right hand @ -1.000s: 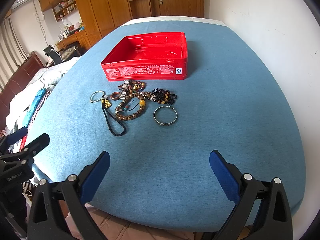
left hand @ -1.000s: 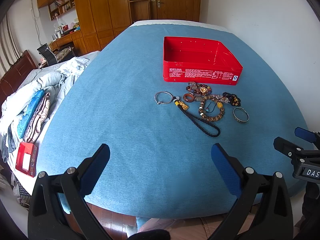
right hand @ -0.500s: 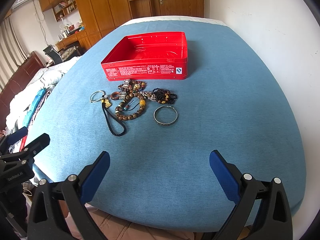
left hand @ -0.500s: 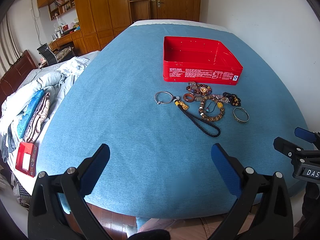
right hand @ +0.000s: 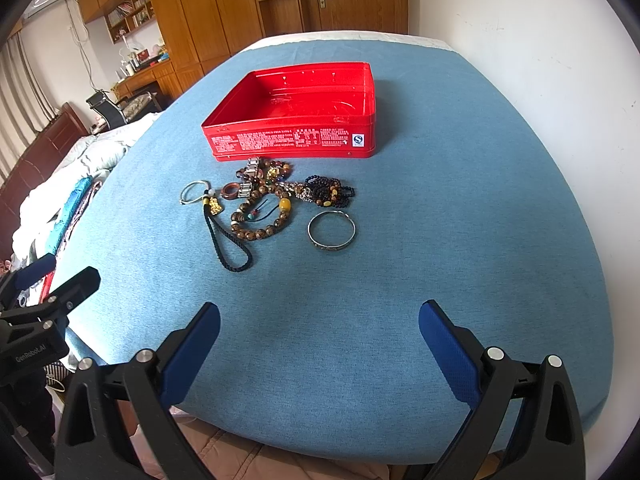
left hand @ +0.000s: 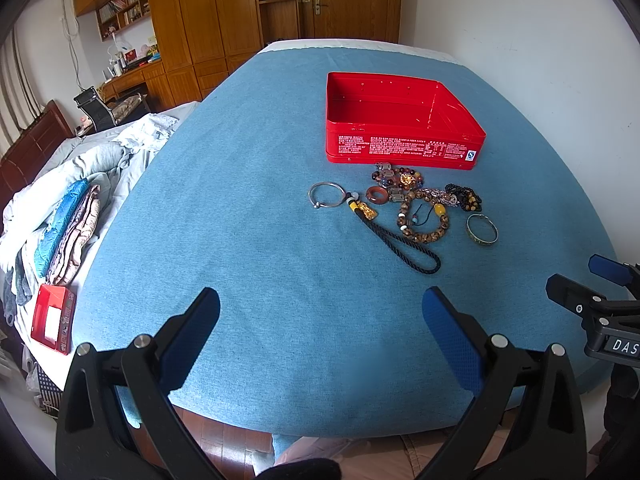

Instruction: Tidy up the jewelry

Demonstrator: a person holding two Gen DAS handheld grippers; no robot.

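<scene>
An open red tin box (left hand: 404, 128) (right hand: 296, 120) stands on the blue table with nothing inside it. In front of it lies a heap of jewelry: a thin silver bangle (left hand: 326, 196) (right hand: 192, 193), a brown bead bracelet (left hand: 424, 220) (right hand: 260, 216), a black cord with a gold charm (left hand: 396, 240) (right hand: 226, 240), a carved metal bangle (left hand: 482, 230) (right hand: 331, 230), black beads (left hand: 464, 198) (right hand: 330, 192) and a reddish ring (left hand: 377, 195) (right hand: 233, 191). My left gripper (left hand: 320, 328) is open above the near edge, well short of the heap. My right gripper (right hand: 320, 340) is open too and holds nothing.
The blue cloth-covered table (left hand: 240, 220) (right hand: 460, 220) drops off at its near edge. A bed with folded clothes (left hand: 68, 224) and a small red box (left hand: 52, 320) lies to the left. Behind are wooden wardrobes (left hand: 224, 12), and on the right a white wall (right hand: 540, 40).
</scene>
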